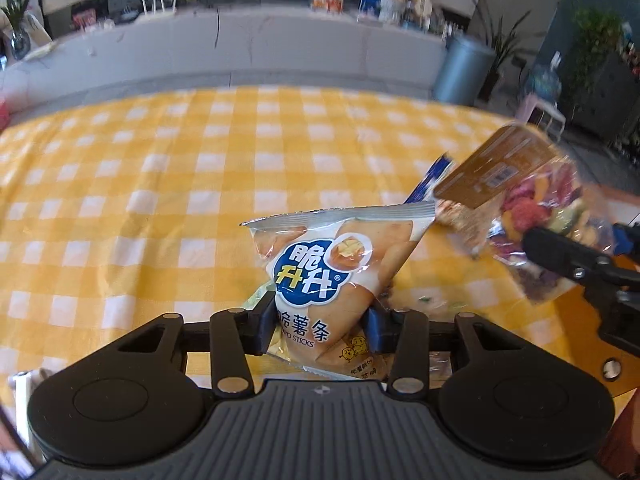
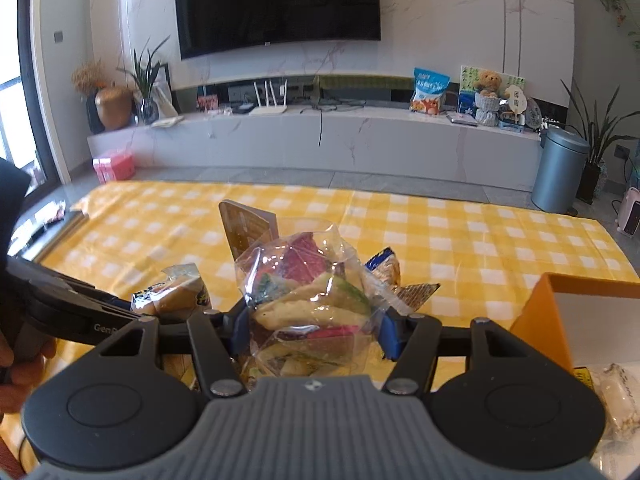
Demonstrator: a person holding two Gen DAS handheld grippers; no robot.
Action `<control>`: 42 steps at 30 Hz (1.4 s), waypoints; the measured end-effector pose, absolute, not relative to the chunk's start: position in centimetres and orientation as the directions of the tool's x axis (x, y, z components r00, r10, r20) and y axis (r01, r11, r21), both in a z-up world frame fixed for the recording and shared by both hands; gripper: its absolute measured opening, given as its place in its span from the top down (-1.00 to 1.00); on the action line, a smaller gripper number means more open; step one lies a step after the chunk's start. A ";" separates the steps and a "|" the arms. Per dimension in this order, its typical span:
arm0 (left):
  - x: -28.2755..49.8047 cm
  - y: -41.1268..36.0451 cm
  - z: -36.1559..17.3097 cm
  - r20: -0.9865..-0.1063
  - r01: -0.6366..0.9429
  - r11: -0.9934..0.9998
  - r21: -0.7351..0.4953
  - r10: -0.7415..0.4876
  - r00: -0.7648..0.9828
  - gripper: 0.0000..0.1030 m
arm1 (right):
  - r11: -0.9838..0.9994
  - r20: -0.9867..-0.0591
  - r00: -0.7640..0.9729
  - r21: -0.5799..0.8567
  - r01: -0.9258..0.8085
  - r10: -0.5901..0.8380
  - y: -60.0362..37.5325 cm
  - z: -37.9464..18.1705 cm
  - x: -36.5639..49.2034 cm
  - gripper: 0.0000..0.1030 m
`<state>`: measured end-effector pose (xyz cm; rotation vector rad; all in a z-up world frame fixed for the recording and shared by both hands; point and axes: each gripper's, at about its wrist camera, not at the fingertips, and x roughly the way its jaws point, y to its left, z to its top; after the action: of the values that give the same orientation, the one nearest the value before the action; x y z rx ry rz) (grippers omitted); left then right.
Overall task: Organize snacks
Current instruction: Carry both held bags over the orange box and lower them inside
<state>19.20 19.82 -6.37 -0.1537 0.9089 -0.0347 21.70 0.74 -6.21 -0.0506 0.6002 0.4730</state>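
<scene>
My left tongs (image 1: 320, 326) clench the potato-stick bag (image 1: 340, 268) low, and my right tongs (image 2: 314, 330) pinch the clear mixed-chip bag (image 2: 304, 292) above the counter (image 2: 460, 236). Either slippery pack may slide out short of the orange box (image 2: 540, 312).

In the left wrist view we see the potato stick bag (image 1: 332, 280) at lower centre, standing between the fingers of the left gripper (image 1: 320, 328), above the tablecloth (image 1: 160, 184) that fills the middle of the frame. To its right, at the right edge, the mixed chips bag (image 1: 532, 216) sits in the right gripper (image 1: 560, 256), with another packet (image 1: 430, 178) behind and between the two bags. In the right wrist view the mixed chips bag (image 2: 308, 300) is at centre between the right gripper's (image 2: 314, 332) fingers, the left gripper (image 2: 92, 312) enters from the left edge, and a box (image 2: 560, 320) stands at the right. A TV cabinet (image 2: 320, 136) runs behind the cloth, a bin (image 2: 558, 170) at its right end.
</scene>
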 end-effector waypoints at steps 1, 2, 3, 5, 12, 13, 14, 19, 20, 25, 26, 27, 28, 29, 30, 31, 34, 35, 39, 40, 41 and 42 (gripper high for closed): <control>18.6 19.4 -5.6 -0.768 -0.034 0.989 -0.147 -0.092 0.633 0.04 | 0.894 -0.545 0.729 0.092 -0.439 0.414 0.4 -5.8 21.3 -0.14; 18.0 18.8 -4.8 -0.753 -0.031 0.989 -0.147 -0.091 0.651 0.04 | 0.896 -0.536 0.736 0.094 -0.434 0.413 0.0 -5.5 20.9 -0.14; 17.4 18.3 -4.1 -0.737 -0.028 0.989 -0.146 -0.090 0.670 0.04 | 0.899 -0.527 0.744 0.097 -0.427 0.410 -0.4 -5.2 20.5 -0.14; 16.1 17.1 -2.7 -0.704 -0.020 0.990 -0.138 -0.084 0.705 0.04 | 0.908 -0.515 0.760 0.097 -0.408 0.396 -1.4 -4.4 19.6 -0.14; 13.8 11.7 0.7 -0.637 0.078 0.990 -0.116 -0.134 0.759 0.04 | 0.935 -0.486 0.805 0.084 -0.344 0.340 -5.9 -2.0 16.7 -0.14; 13.8 10.8 0.9 -0.636 0.100 0.988 -0.114 -0.150 0.757 0.04 | 0.940 -0.490 0.808 0.080 -0.333 0.328 -6.7 -1.7 16.5 -0.14; 13.8 9.9 1.2 -0.635 0.125 0.986 -0.112 -0.168 0.754 0.04 | 0.944 -0.495 0.809 0.082 -0.320 0.317 -7.6 -1.5 16.3 -0.14; 14.5 5.1 2.2 -0.629 0.261 0.956 -0.132 -0.284 0.724 0.04 | 0.965 -0.539 0.802 0.110 -0.237 0.258 -12.8 -0.3 16.0 -0.14; 14.9 4.1 2.3 -0.631 0.287 0.947 -0.141 -0.310 0.711 0.04 | 0.970 -0.550 0.799 0.109 -0.218 0.242 -13.8 -0.2 16.1 -0.14; 17.0 -1.0 2.6 -0.636 0.390 0.901 -0.192 -0.417 0.650 0.04 | 0.984 -0.605 0.776 0.117 -0.136 0.179 -19.6 -0.2 16.5 -0.14; 17.7 -1.9 2.5 -0.637 0.404 0.892 -0.204 -0.434 0.637 0.04 | 0.987 -0.615 0.772 0.113 -0.118 0.163 -20.7 -0.2 16.5 -0.14; 18.4 -2.7 2.4 -0.640 0.414 0.884 -0.218 -0.450 0.623 0.04 | 0.989 -0.623 0.768 0.106 -0.102 0.146 -21.7 -0.2 16.6 -0.14; 19.0 -3.5 2.1 -0.644 0.422 0.875 -0.235 -0.466 0.607 0.04 | 0.992 -0.631 0.765 0.099 -0.084 0.128 -22.7 -0.2 16.7 -0.14; 19.6 -4.4 1.8 -0.648 0.430 0.867 -0.252 -0.482 0.590 0.04 | 0.994 -0.639 0.761 0.092 -0.066 0.110 -23.7 -0.3 16.8 -0.14; 20.3 -5.2 1.4 -0.652 0.437 0.860 -0.264 -0.493 0.576 0.04 | 0.995 -0.647 0.757 0.085 -0.049 0.093 -24.6 -0.5 16.8 -0.14; 20.6 -5.8 1.0 -0.658 0.442 0.856 -0.269 -0.499 0.565 0.04 | 0.996 -0.656 0.751 0.081 -0.033 0.078 -25.4 -0.7 16.9 -0.14; 22.0 -7.9 -0.5 -0.681 0.446 0.841 -0.306 -0.521 0.515 0.04 | 0.997 -0.687 0.725 0.075 -0.001 0.052 -27.6 -1.2 17.7 -0.15; 22.4 -8.6 -1.1 -0.688 0.445 0.836 -0.323 -0.530 0.495 0.04 | 0.997 -0.699 0.714 0.071 0.008 0.044 -28.2 -1.4 18.0 -0.15; 23.0 -10.8 -3.2 -0.718 0.438 0.829 -0.348 -0.536 0.444 0.04 | 0.999 -0.747 0.665 0.049 0.005 0.033 -30.0 -2.8 19.4 -0.15; 23.2 -11.1 -3.7 -0.725 0.431 0.826 -0.363 -0.541 0.426 0.04 | 0.999 -0.757 0.652 0.044 0.003 0.031 -30.3 -3.2 19.7 -0.15; 23.6 -11.5 -4.4 -0.732 0.424 0.823 -0.378 -0.546 0.407 0.04 | 0.999 -0.768 0.639 0.037 0.003 0.027 -30.5 -3.5 20.1 -0.15; 23.8 -11.6 -4.9 -0.736 0.417 0.821 -0.390 -0.550 0.395 0.04 | 1.000 -0.777 0.629 0.029 0.002 0.021 -30.7 -3.9 20.4 -0.15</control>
<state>23.81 -11.63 -4.88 -0.1511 0.9898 -0.6156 20.43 -30.74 -3.86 0.0280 0.8900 0.0109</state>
